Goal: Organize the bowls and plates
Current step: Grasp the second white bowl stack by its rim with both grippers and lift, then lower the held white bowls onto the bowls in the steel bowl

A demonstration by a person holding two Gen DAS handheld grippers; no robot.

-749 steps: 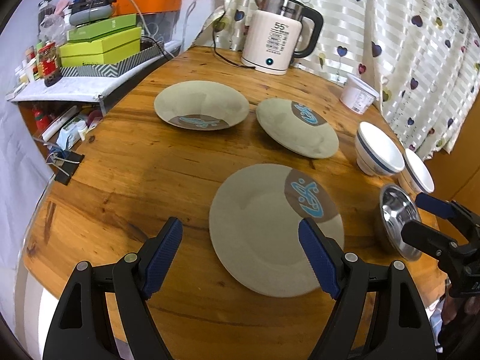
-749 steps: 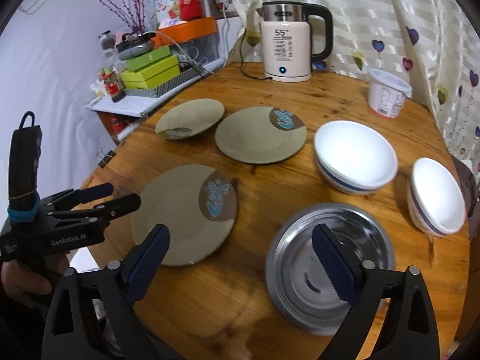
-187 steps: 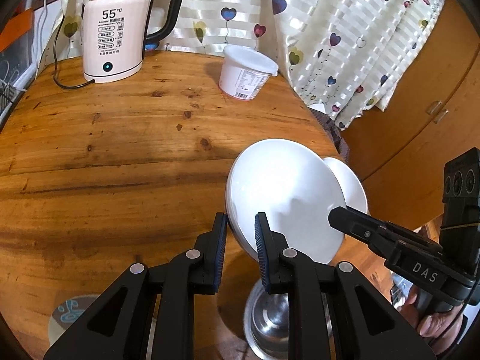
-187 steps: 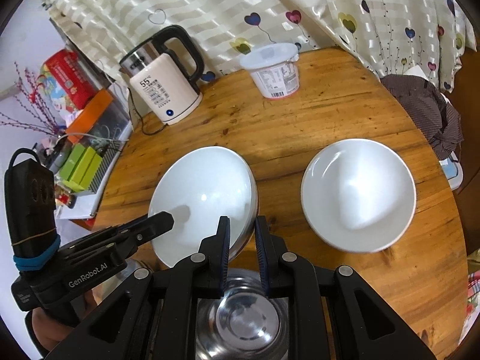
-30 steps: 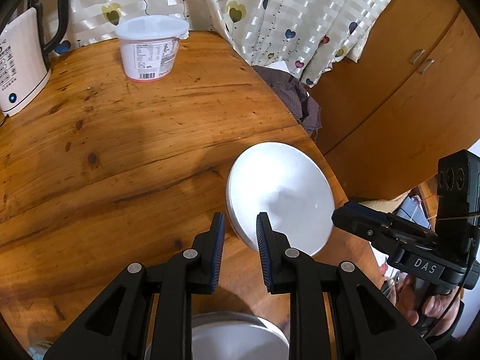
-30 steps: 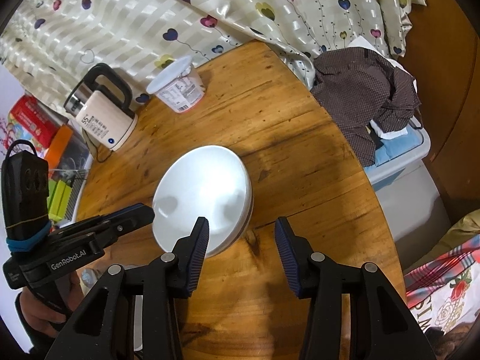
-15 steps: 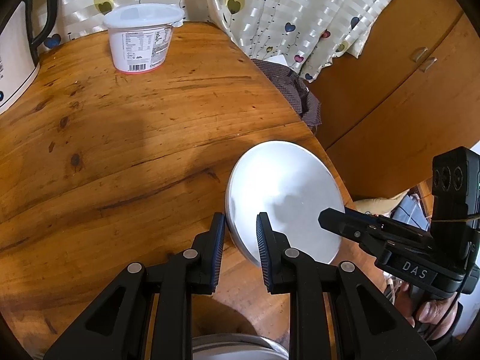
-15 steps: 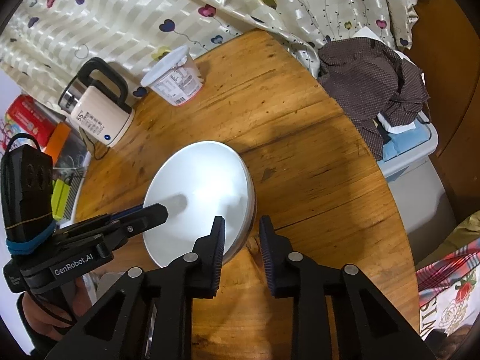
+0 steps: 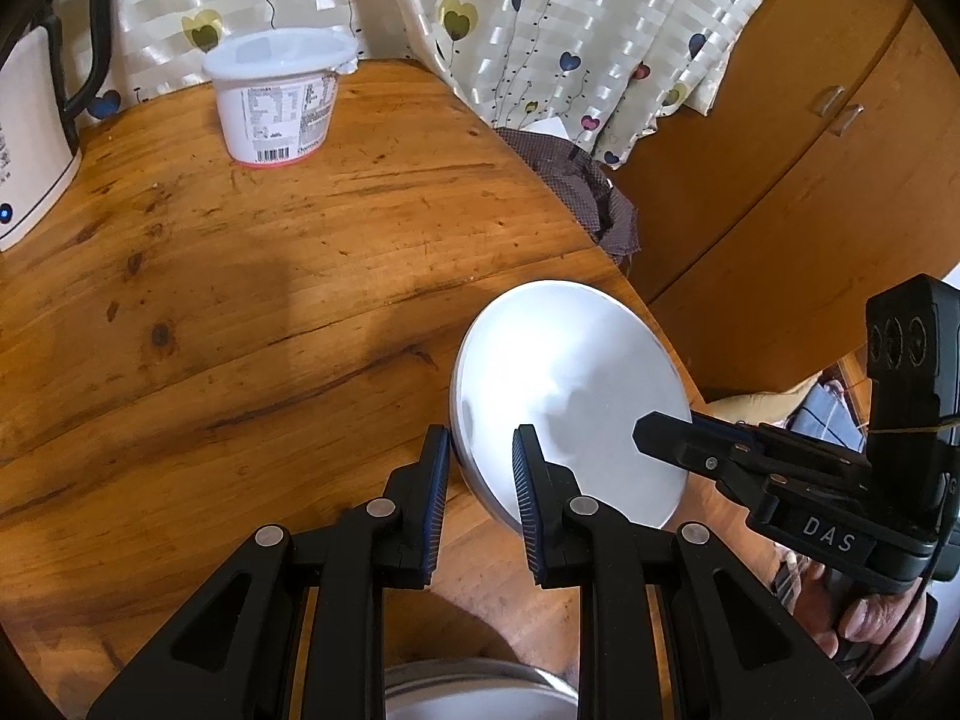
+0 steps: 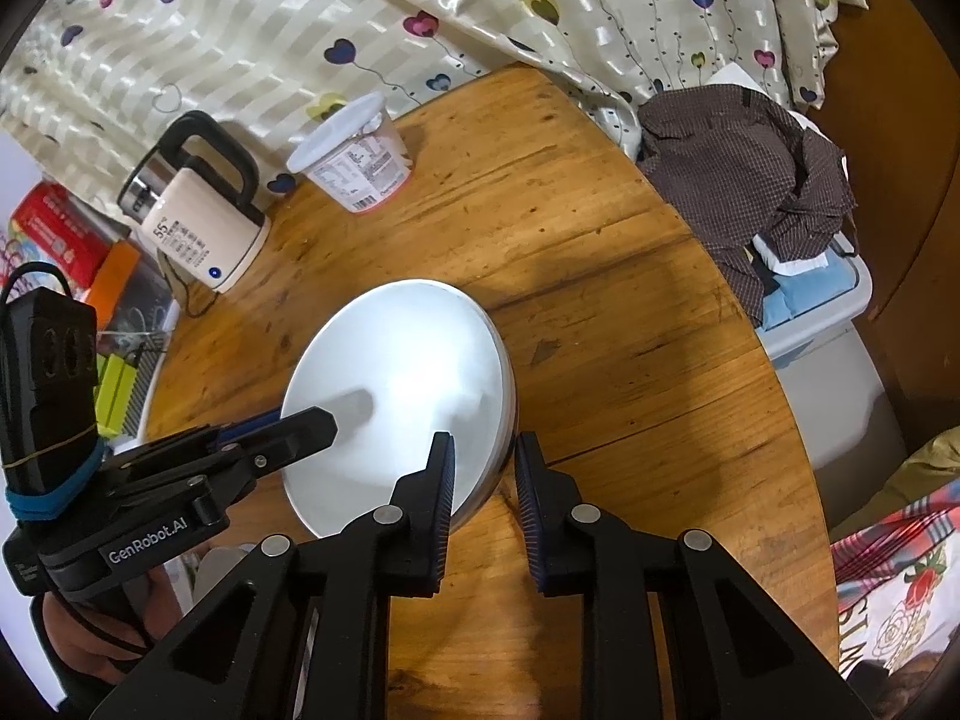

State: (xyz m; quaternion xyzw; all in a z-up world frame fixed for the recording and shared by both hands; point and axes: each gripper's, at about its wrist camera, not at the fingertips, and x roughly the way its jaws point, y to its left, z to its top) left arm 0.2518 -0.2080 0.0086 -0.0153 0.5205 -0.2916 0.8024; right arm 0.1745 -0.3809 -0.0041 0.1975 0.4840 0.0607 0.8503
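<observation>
Both grippers pinch one white bowl near the right edge of the table.

Your round wooden table (image 9: 252, 276) lies bare from centre to far side, where a kettle (image 10: 198, 228) and a lidded tub (image 9: 279, 99) stand by the curtain. The white bowl (image 9: 570, 396) sits tilted close to the table's right edge. Your left gripper (image 9: 478, 480) clamps its left rim, jaws narrow. Your right gripper (image 10: 483, 477) has just been closing; its pads now pinch the bowl's right rim.
</observation>
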